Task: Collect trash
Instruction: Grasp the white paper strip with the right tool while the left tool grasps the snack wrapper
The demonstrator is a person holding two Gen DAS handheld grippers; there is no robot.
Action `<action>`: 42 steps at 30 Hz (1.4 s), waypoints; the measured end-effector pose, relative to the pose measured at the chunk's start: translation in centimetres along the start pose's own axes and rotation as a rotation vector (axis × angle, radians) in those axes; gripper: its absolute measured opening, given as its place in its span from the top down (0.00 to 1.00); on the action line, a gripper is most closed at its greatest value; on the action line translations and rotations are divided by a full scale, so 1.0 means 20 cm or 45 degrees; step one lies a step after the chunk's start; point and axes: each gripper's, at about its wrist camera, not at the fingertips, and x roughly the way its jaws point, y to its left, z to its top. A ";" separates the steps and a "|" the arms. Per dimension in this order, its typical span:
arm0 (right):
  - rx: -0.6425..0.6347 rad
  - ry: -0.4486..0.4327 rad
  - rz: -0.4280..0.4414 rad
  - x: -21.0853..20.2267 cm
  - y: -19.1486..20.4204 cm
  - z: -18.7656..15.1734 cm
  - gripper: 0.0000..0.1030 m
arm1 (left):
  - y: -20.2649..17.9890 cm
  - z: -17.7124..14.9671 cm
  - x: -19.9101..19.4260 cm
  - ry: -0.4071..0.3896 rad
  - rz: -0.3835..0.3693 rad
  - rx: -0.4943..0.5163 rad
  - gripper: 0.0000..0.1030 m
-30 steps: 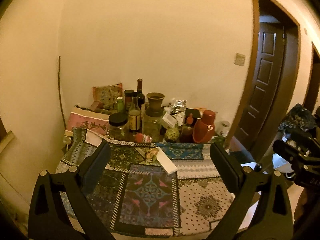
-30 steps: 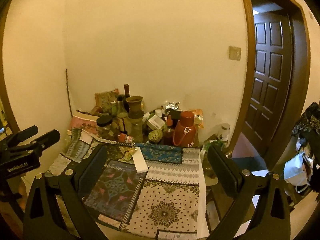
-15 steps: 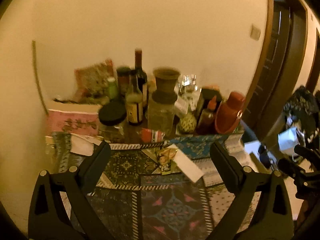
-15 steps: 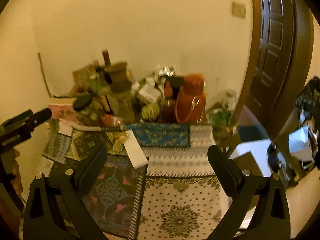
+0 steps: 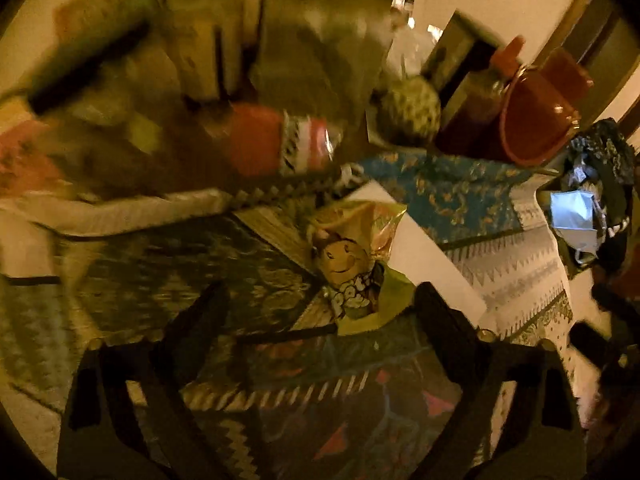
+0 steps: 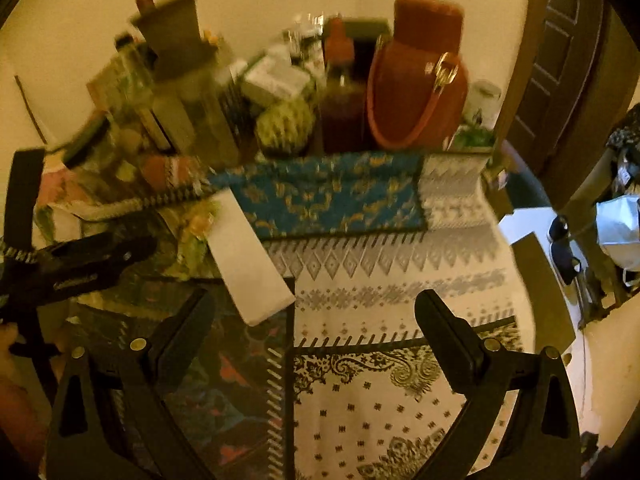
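A crumpled gold and green snack wrapper (image 5: 352, 264) with a cartoon face lies on the patterned tablecloth (image 5: 132, 264), overlapping a flat white box (image 5: 428, 268). My left gripper (image 5: 320, 312) points steeply down at it. Its jaws are closing, the wrapper's near end lies between the fingertips, and the pads do not touch it. In the right wrist view the same white box (image 6: 250, 256) lies just beyond my right gripper (image 6: 316, 308), slightly left of centre. That gripper is open and empty over the cloth. The wrapper (image 6: 196, 228) shows there as a blur beside the box.
Along the wall at the back of the table stand a red thermos jug (image 6: 416, 80), bottles, jars, a green bumpy fruit (image 6: 284, 128) and a red packet (image 5: 280, 140). A dark door (image 6: 560, 60) is to the right. A white mask (image 6: 618, 228) hangs off the table's right side.
Both grippers have dropped toward the table and tilted downward. The wrapper and white box now sit close to the fingers. The left jaws have narrowed a little.
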 end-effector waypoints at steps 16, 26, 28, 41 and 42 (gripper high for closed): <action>-0.195 0.127 0.148 0.35 0.15 0.03 0.05 | 0.04 0.06 0.22 -0.003 -0.122 -0.064 0.57; -0.330 0.172 0.236 0.54 0.32 0.09 0.32 | 0.20 -0.06 0.06 -0.032 -0.011 0.030 0.88; -0.374 0.178 0.215 0.57 0.37 0.07 0.38 | 0.24 -0.09 0.00 -0.054 0.000 0.006 0.88; -0.287 0.126 0.233 0.47 0.44 -0.08 0.53 | 0.12 -0.16 -0.31 -0.180 -0.029 -0.064 0.88; -0.271 0.111 0.233 0.43 0.42 -0.10 0.53 | 0.09 -0.16 -0.34 -0.199 -0.031 -0.058 0.88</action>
